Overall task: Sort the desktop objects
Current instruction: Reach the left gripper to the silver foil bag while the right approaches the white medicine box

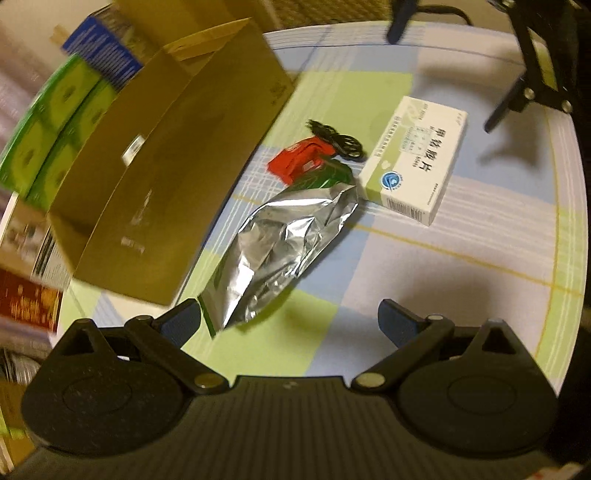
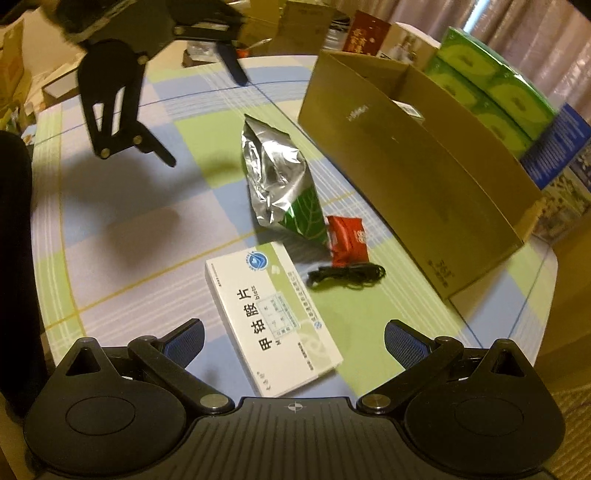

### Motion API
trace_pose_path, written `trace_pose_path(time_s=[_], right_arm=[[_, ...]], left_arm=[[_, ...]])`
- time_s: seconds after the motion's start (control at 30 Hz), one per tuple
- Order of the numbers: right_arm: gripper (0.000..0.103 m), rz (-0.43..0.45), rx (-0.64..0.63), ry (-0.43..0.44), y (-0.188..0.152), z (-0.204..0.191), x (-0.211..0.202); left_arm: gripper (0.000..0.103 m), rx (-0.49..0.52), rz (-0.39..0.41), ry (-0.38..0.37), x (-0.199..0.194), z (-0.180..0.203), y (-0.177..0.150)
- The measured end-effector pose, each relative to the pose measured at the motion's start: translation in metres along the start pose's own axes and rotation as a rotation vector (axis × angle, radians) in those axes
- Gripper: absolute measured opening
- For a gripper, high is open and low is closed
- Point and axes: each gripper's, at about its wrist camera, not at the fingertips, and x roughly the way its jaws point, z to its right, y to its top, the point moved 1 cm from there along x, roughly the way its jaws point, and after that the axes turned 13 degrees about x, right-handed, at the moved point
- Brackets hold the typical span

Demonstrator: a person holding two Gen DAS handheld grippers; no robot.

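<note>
Checked tablecloth (image 2: 122, 206) holds one foil bag (image 2: 275, 177), one medicine box (image 2: 273, 317) (flat).

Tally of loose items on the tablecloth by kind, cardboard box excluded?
Foil pouch: 1
White medicine box: 1
Red packet: 1
Black cable bundle: 1
Total: 4

All four lie on the checked tablecloth beside the open cardboard box. Left gripper and right gripper are both open, holding nothing.

A checked tablecloth (image 2: 122, 206) in green, blue and lilac covers the table; pale curtains (image 2: 524, 26) hang at two o'clock, light warm and dim.
</note>
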Motion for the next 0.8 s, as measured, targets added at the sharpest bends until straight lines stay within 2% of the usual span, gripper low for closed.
trace_pose_path(time_s=[0.2, 0.3, 0.47, 0.8], right_arm=[[0.101, -0.045, -0.120, 0.008, -0.001, -0.009, 0.016], [0.101, -0.053, -0.137, 0.026, 0.001, -0.007, 0.022], [0.101, -0.068, -0.150, 0.049, 0.008, -0.001, 0.032], [0.101, -0.099, -0.162, 0.103, 0.020, 0.003, 0.053]], left_arm=[[0.100, 0.181, 0.004, -0.016, 0.019, 0.000, 0.004], [0.100, 0.243, 0.023, -0.024, 0.027, -0.002, 0.006], [0.100, 0.275, 0.064, -0.046, 0.040, -0.013, 0.012], [0.100, 0.343, 0.059, -0.141, 0.073, -0.024, 0.018]])
